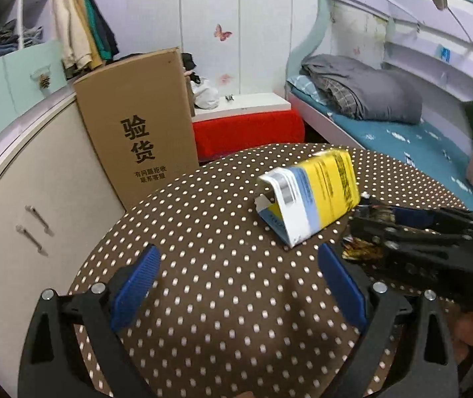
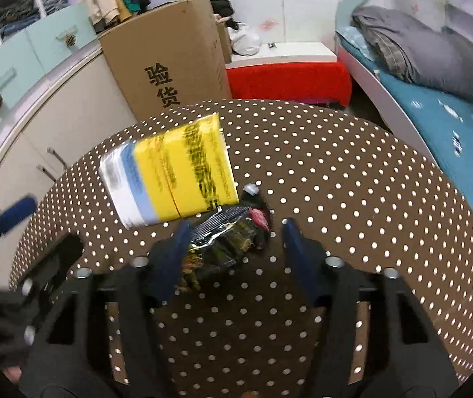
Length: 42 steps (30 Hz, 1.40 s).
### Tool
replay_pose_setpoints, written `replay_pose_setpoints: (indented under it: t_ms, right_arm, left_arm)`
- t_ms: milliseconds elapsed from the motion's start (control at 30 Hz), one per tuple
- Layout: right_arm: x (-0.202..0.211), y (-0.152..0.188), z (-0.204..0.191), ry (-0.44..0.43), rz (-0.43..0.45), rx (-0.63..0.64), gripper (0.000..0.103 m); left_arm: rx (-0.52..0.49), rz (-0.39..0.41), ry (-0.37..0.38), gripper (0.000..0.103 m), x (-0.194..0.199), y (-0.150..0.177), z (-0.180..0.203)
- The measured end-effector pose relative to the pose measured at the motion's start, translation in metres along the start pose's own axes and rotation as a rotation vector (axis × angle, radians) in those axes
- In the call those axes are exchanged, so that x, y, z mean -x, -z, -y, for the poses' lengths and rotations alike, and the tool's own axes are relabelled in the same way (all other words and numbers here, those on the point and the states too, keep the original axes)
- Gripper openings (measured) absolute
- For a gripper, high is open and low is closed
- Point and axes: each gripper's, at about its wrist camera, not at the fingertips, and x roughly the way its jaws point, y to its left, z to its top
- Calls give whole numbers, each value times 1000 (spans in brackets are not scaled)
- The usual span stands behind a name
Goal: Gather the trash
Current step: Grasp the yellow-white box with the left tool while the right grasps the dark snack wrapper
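Crinkled dark wrapper [image 2: 226, 242] (foil-edged) runs 7 to 1 o'clock between the right gripper [image 2: 236, 232] fingers, grip unclear; left gripper [image 1: 238, 258] gapes.

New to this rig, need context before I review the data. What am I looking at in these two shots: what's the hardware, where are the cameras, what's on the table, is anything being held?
There is no robot arm. A person holds a two-finger gripper in each hand, and each gripper carries a fisheye camera looking forward along its blue-padded fingers. One picture is from the left gripper, the other from the right gripper.

Both look down on a round table covered by a brown polka-dot tablecloth. On it lie two pieces of trash: a crushed yellow, white and blue carton and, next to it, a crumpled dark snack wrapper.

The left gripper is open and empty. The right gripper's fingers stand either side of the wrapper; the left pad seems to touch it, the right pad is clear, so it is not gripped yet.
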Motion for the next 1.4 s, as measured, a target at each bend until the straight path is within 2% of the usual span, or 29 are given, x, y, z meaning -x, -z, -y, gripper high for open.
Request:
replay_pose_setpoints:
  t_ms: [67,367,433,500,600,633,667,767,800,833,867,900,1067,1400]
  right_arm:
    - [2,0,7,-10,-12,-4,34]
    - [13,6,36,-59,-26,-61,34]
    - [15,7,38,-54,-27,-72,40]
    - [19,7,42,-62,-19,-93,55]
    - [22,6,40,-57,-11,-91,62]
    - [20,5,36,-54,-13,-82,62]
    - [18,4,34,-54,-16,-76,62]
    - [9,2,21,-28,-12,-37,63]
    - [8,1,16,-8,-7,-17,62]
    - [7,1,12,6,1,4,48]
    - [6,1,11,6,0,9,42]
    - [6,2,11,3,-5,12,23]
    - [13,12,25,-48,-8,-32,21]
    - [58,44,66,-83,15,-97,18]
  left_arm:
    - [-22,-9,7,93,-11,-7,0]
    - [-216,16,72,93,-40,-36,26]
    - [-248,13,86,93,-48,-39,29]
    - [-271,12,98,93,-53,-42,32]
    - [-284,-1,151,93,-61,-45,35]
    - [-280,4,175,84,-61,-47,36]
    - [-279,1,196,65,-62,-48,37]
    - [-261,-12,224,53,-64,-48,39]
    - [-249,-9,239,51,-62,-48,39]
    - [-237,-8,242,48,-61,-47,38]
    - [-223,-7,245,45,-58,-45,37]
    - [-207,-4,247,44,-56,-43,35]
    - [-156,4,245,38,-43,-30,31]
    - [-99,9,250,36,-7,-4,41]
